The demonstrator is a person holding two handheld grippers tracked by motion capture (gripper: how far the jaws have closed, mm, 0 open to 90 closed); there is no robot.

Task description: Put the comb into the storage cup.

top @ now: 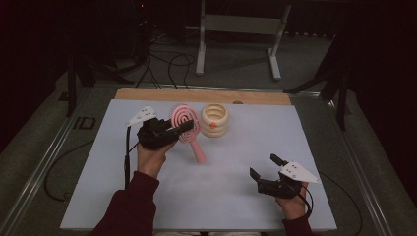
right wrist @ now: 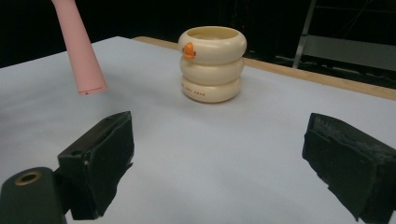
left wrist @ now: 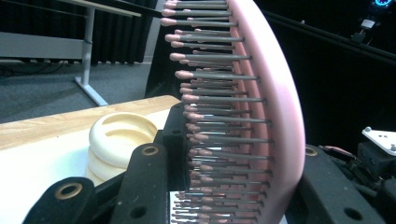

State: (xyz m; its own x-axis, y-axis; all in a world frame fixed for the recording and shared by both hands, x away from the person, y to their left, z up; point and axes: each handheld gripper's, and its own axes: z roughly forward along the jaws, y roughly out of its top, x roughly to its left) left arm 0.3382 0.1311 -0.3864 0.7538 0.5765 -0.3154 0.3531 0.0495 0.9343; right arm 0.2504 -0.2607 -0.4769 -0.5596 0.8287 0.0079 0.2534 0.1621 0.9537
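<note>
Gripping the pink hairbrush (top: 186, 124) by its round head, your left gripper (top: 183, 129) held it lifted off the tabletop (top: 221, 177), with the handle slanting down toward you and its tip hanging just above the white surface. Your left gripper view showed the fingers (left wrist: 144, 182) clenched on the head from both sides, one against the bristle face and the other behind the smooth pink back. Just beside the brush head, toward the far edge of the tabletop, stood the cream ribbed container (top: 214, 119), three stacked rings with a small orange mark on its side, upright and open at the top. You could not tell from the high view whether the brush head touched it. Your right gripper (top: 265, 167) rested well apart from both, near the tabletop's near right corner, its fingers (right wrist: 100, 158) spread wide and released, grasping nothing, pointed toward the container and the brush handle's tip.
</note>
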